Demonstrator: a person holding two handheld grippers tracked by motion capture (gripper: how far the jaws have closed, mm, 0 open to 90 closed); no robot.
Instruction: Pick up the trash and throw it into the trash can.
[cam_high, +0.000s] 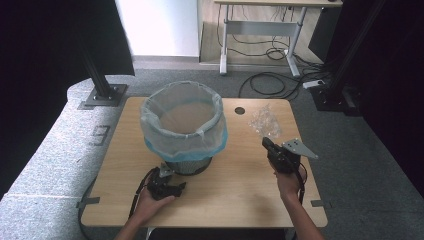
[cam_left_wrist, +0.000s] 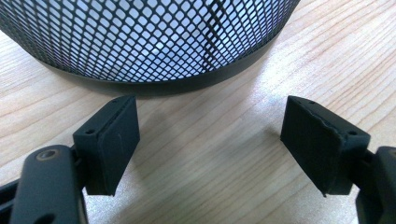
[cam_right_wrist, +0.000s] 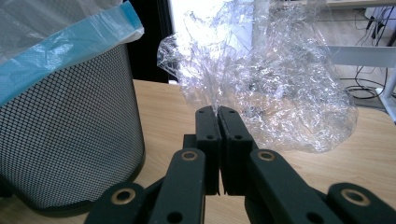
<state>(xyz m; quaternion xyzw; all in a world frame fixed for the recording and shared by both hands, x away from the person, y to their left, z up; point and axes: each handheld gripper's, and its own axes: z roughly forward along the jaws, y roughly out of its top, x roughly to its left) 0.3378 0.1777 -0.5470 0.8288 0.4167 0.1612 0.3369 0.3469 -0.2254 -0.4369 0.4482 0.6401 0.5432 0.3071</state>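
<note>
Plastic wrap (cam_right_wrist: 261, 88): crumpled, clear, glossy; edge pinched at right gripper (cam_right_wrist: 218, 110) jaw tips, on wood-grain counter (cam_right_wrist: 364, 158)
Right jaws: pressed together on wrap
Left gripper (cam_left_wrist: 210, 135): jaws spread, empty, facing bin (cam_left_wrist: 140, 42)
Bin: round black mesh, blue-edged liner (cam_high: 183, 132)

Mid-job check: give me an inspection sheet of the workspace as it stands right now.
Surface: wooden table, bare around the work.
Job's things: crumpled clear plastic wrap pinched at its edge; mesh bin with liner bag folded over its rim, upright.
Clutter: nothing seen.
Grippers: right gripper shut on the wrap; left gripper open, fingers near the bin's base, apart from it.
Cables: loose cables on the floor behind the table.
Surroundings: grey carpet, a desk frame beyond.
</note>
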